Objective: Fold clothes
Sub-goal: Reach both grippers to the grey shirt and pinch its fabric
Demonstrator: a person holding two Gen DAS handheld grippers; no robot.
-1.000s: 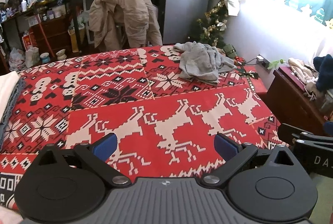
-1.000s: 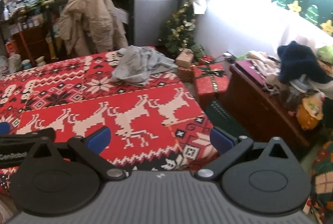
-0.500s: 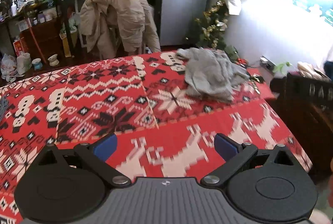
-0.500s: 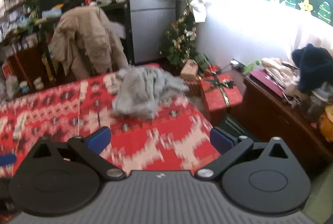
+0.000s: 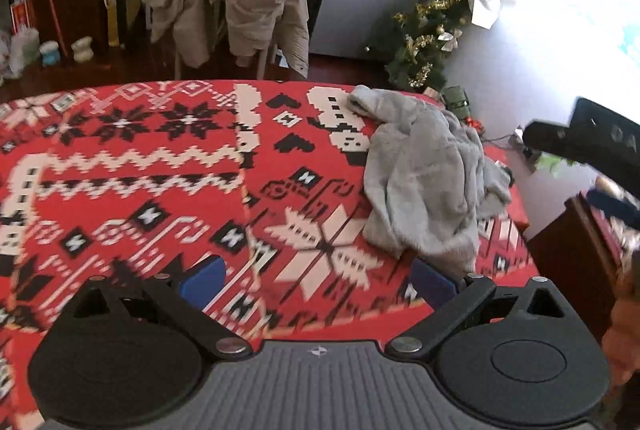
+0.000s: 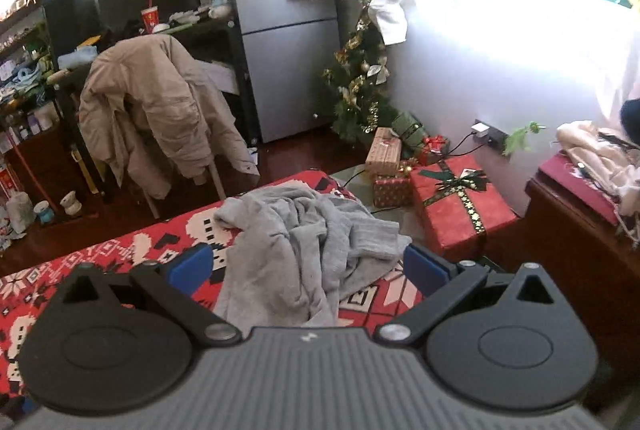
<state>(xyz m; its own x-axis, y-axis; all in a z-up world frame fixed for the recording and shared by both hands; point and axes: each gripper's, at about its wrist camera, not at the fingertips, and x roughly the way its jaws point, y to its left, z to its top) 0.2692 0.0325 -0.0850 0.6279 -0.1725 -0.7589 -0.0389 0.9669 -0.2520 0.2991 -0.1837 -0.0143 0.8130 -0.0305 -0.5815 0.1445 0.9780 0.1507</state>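
Note:
A crumpled grey garment (image 5: 424,182) lies in a heap at the far right corner of the red patterned cloth (image 5: 160,166) that covers the table. My left gripper (image 5: 318,280) is open above the cloth, its right blue pad close to the heap's near edge, nothing between the fingers. In the right wrist view the grey garment (image 6: 304,250) fills the gap in front of my right gripper (image 6: 308,266), which is open and hovers just short of it. The right gripper's black body (image 5: 592,142) shows at the right edge of the left wrist view.
A beige coat (image 6: 156,110) hangs over a chair behind the table. A grey fridge (image 6: 280,42), a small Christmas tree (image 6: 360,86) and wrapped gift boxes (image 6: 460,202) stand beyond the table's right end. A dark wooden cabinet (image 6: 576,218) with clutter sits at the right.
Both grippers have moved forward across the red cloth toward the grey garment, which now looms much larger. Both stayed open.

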